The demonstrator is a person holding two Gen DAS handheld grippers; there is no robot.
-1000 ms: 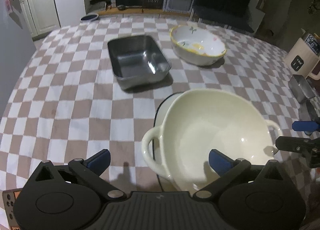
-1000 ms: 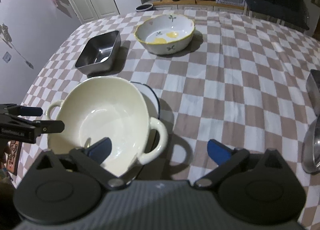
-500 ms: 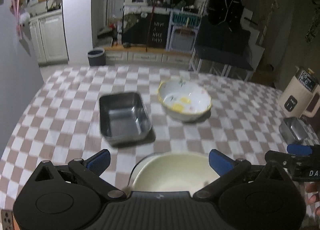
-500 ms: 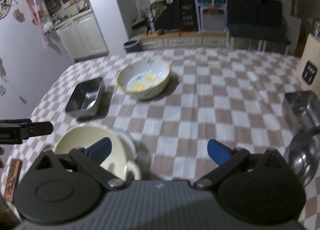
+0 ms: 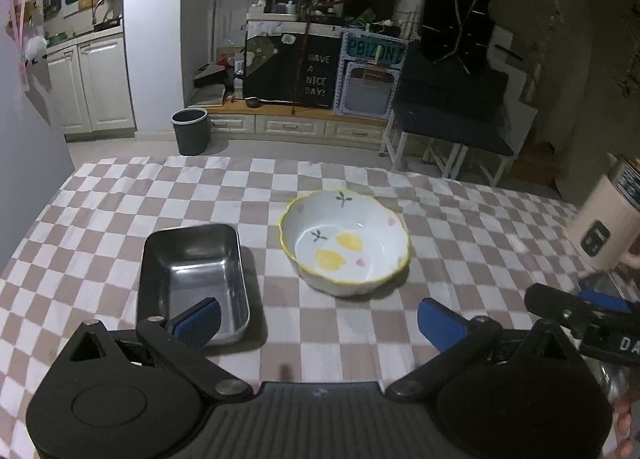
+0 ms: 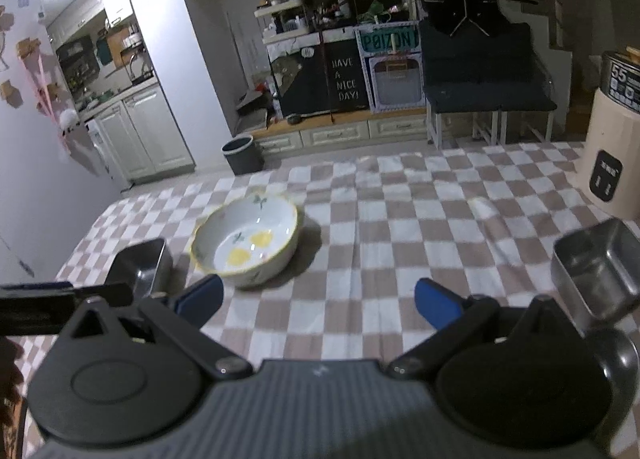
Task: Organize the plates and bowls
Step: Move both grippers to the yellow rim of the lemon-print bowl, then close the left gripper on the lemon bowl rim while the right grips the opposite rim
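Note:
A white bowl with a yellow rim and lemon prints [image 5: 346, 245] sits on the checkered tablecloth [image 5: 340, 331]; it also shows in the right wrist view [image 6: 246, 245]. A rectangular steel tray [image 5: 192, 275] lies left of it and shows in the right wrist view [image 6: 138, 267]. My left gripper [image 5: 318, 317] is open and empty, raised above the table in front of both. My right gripper [image 6: 318, 297] is open and empty, also raised. The cream two-handled bowl is out of view.
A small steel container [image 6: 596, 273] and a round steel bowl [image 6: 618, 355] sit at the right. A beige appliance [image 6: 614, 155] stands at the far right edge of the table. The table's far edge faces a kitchen floor with a bin [image 5: 191, 131].
Both grippers have pulled back and tilted up from the cream two-handled bowl, which has dropped out of both views. The lemon bowl and steel tray have not moved.

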